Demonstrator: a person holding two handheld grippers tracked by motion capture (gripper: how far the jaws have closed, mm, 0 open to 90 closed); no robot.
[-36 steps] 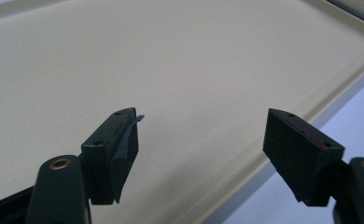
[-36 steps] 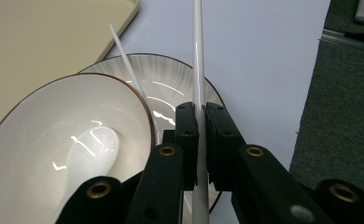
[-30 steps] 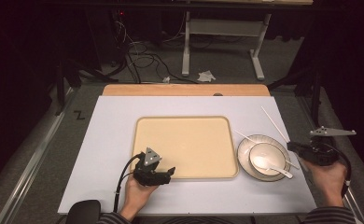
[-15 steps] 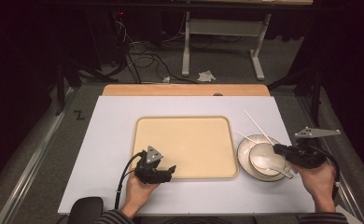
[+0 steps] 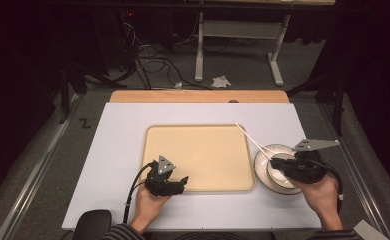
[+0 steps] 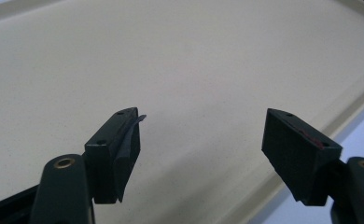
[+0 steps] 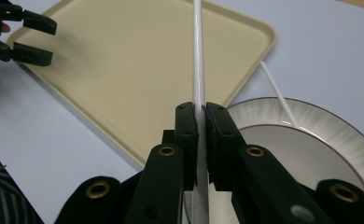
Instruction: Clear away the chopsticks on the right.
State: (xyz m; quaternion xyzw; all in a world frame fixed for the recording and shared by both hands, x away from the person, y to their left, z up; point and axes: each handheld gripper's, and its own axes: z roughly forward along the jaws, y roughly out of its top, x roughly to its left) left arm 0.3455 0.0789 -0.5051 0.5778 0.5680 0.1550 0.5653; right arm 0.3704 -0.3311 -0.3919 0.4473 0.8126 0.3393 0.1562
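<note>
One chopstick [image 7: 198, 51] in the right tool [image 7: 201, 122], now farther left over the plate [image 5: 261, 172]

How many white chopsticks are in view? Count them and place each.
2. One chopstick is clamped in the right gripper over the tray; the other chopstick rests on the plate.

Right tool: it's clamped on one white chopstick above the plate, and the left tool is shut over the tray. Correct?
Not quite. The left tool is open over the tray, as the left gripper view shows. The right tool does clamp one white chopstick above the plate.
</note>
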